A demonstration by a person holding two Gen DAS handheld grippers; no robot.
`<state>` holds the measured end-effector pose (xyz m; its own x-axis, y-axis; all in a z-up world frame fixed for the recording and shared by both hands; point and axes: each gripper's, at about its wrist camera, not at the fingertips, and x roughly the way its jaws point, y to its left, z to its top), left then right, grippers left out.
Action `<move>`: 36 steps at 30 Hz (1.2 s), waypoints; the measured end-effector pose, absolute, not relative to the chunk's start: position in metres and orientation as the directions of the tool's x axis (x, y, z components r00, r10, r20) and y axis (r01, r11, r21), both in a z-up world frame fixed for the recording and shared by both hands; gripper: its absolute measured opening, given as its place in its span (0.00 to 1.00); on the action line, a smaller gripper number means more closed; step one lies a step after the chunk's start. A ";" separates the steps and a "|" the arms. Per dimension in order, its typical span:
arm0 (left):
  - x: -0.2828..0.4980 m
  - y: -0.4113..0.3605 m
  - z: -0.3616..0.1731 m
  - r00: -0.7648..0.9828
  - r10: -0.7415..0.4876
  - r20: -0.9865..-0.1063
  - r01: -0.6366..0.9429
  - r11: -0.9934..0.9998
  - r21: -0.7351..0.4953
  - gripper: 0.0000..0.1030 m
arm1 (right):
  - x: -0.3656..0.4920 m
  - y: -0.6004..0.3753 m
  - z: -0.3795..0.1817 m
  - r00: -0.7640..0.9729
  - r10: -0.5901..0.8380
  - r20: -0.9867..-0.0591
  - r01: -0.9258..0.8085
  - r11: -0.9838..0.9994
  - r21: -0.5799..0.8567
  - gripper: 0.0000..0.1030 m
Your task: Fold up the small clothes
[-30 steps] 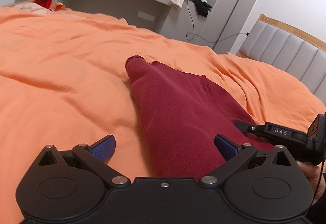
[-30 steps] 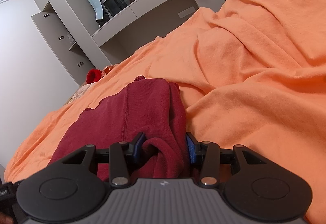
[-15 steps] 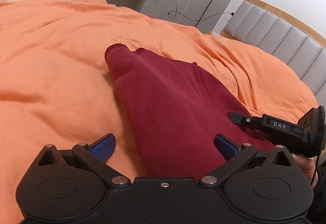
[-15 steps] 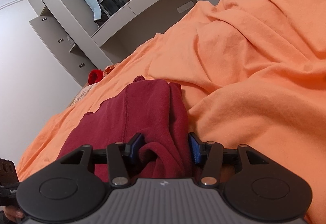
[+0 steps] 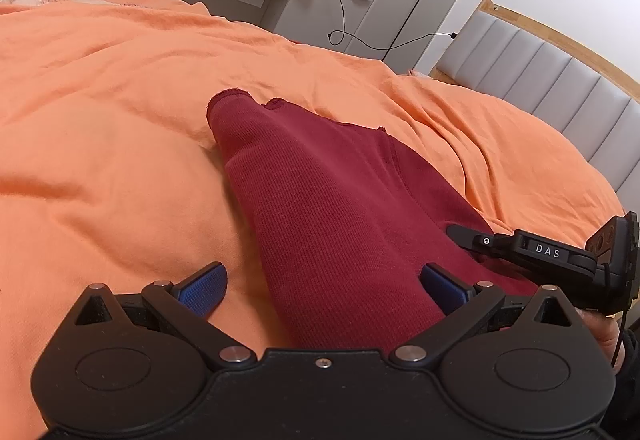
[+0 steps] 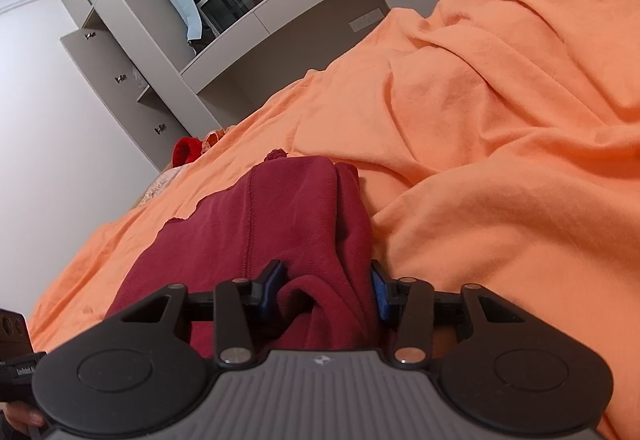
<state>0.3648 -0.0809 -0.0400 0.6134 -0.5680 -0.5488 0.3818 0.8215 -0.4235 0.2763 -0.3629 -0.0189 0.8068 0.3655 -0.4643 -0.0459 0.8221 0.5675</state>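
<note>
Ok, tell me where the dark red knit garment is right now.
The dark red knit garment lies on the orange bedspread, between the open left gripper fingers; the right gripper brackets its bunched near edge.

Soft, even indoor light, sharp focus, strong fisheye bending and dark corners.

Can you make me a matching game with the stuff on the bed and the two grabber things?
Things:
1. dark red garment
2. orange bedcover
3. left gripper
4. right gripper

States:
a. fingers wide apart, holding nothing
b. lies folded lengthwise on the bed
c. wrinkled, spread under everything
d. a bunch of red cloth between its blue pads

Pairs: 1-b, 2-c, 3-a, 4-d
</note>
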 end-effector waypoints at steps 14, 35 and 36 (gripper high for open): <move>0.375 -0.086 -0.027 0.558 -0.583 -0.590 0.328 0.808 -0.489 0.65 | 0.268 -0.321 0.022 0.864 0.271 -0.424 -0.118 0.928 0.353 0.23; 0.348 -0.080 0.031 0.860 -0.340 -0.381 0.343 0.937 -0.063 0.29 | 0.278 -0.246 0.050 0.954 0.251 -0.162 -0.236 0.966 0.107 0.22; 0.347 -0.075 0.033 0.876 -0.327 -0.354 0.335 0.941 -0.042 0.29 | 0.284 -0.241 0.051 0.955 0.257 -0.151 -0.244 0.965 0.098 0.22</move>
